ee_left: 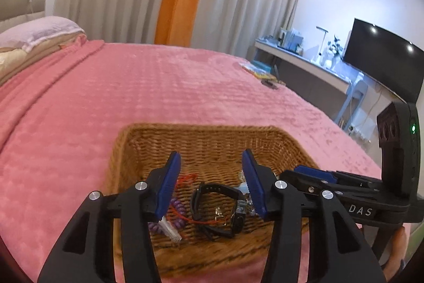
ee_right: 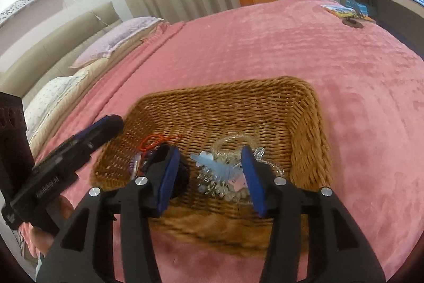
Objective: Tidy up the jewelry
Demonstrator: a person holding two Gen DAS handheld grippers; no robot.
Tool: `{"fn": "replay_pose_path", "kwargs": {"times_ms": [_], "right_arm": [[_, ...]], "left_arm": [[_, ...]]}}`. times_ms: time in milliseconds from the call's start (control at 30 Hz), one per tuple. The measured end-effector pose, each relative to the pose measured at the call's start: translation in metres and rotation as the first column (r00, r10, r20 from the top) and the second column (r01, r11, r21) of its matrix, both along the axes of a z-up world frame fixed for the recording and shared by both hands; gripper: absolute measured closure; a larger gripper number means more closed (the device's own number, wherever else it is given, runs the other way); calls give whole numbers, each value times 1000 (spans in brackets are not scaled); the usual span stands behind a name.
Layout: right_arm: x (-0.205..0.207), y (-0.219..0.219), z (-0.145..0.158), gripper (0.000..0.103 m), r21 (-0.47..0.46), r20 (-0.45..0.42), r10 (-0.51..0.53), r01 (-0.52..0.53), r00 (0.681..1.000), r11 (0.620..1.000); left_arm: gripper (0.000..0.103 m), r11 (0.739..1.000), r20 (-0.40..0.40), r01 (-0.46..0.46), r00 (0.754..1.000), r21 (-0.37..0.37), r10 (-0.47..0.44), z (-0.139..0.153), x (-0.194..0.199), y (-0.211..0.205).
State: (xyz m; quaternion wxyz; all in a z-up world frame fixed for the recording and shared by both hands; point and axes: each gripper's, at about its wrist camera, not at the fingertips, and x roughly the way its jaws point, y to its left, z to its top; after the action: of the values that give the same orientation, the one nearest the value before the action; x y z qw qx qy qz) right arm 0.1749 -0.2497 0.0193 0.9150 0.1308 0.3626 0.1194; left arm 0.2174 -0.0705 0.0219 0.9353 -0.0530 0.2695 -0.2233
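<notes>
Jewelry sits heaped in the woven wicker basket [ee_left: 206, 139] on the pink blanket-covered bed [ee_left: 106, 97]. Over on the basket's left side there's a black wristwatch [ee_left: 220, 206], a purple coiled hair tie [ee_left: 176, 211] and a thin red cord [ee_left: 185, 178]. On the right side lies a pale blue hair clip [ee_right: 212, 163] on top of a tangle of clear bead bracelets [ee_right: 230, 187]. The left gripper [ee_left: 212, 184] hangs above the watch, blue pads wide apart, holding nothing. The right gripper [ee_right: 210, 177] hovers over the clip and beads, its jaws spread too, nothing between them.
</notes>
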Motion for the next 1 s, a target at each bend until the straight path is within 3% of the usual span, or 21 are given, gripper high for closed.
{"fn": "replay_pose_path", "kwargs": {"times_ms": [100, 167, 300, 367, 433, 567, 767, 867, 1000], "right_arm": [[-23, -5, 15, 58, 10, 39, -18, 18, 999, 1000], [-42, -6, 25, 58, 5, 78, -33, 33, 996, 999], [-91, 3, 40, 50, -89, 169, -80, 97, 982, 991], [-114, 10, 42, 47, -136, 216, -94, 125, 972, 983], [-139, 18, 40, 41, -170, 264, -116, 164, 958, 972], [-172, 22, 30, 33, -185, 311, -144, 208, 939, 960], [-208, 23, 8, 28, -200, 366, -169, 255, 915, 946], [-211, 28, 2, 28, -223, 381, -153, 251, 912, 942], [-215, 34, 3, 28, -232, 404, -139, 248, 904, 941]], "left_arm": [[54, 1000, 44, -25, 999, 1, 25, 15, -24, 8], [43, 999, 83, -43, 996, -9, 44, 24, -48, 16], [39, 995, 162, -94, 983, 21, 90, 34, -100, 26], [26, 993, 179, -112, 978, 24, 106, 36, -119, 30], [21, 990, 208, -143, 968, 12, 138, 35, -143, 36], [17, 984, 202, -176, 964, 3, 172, 20, -181, 39], [16, 957, 227, -282, 939, 74, 259, -15, -209, 35], [17, 943, 274, -328, 913, 55, 301, -15, -217, 39], [14, 937, 290, -348, 899, 20, 328, -17, -225, 47]]}}
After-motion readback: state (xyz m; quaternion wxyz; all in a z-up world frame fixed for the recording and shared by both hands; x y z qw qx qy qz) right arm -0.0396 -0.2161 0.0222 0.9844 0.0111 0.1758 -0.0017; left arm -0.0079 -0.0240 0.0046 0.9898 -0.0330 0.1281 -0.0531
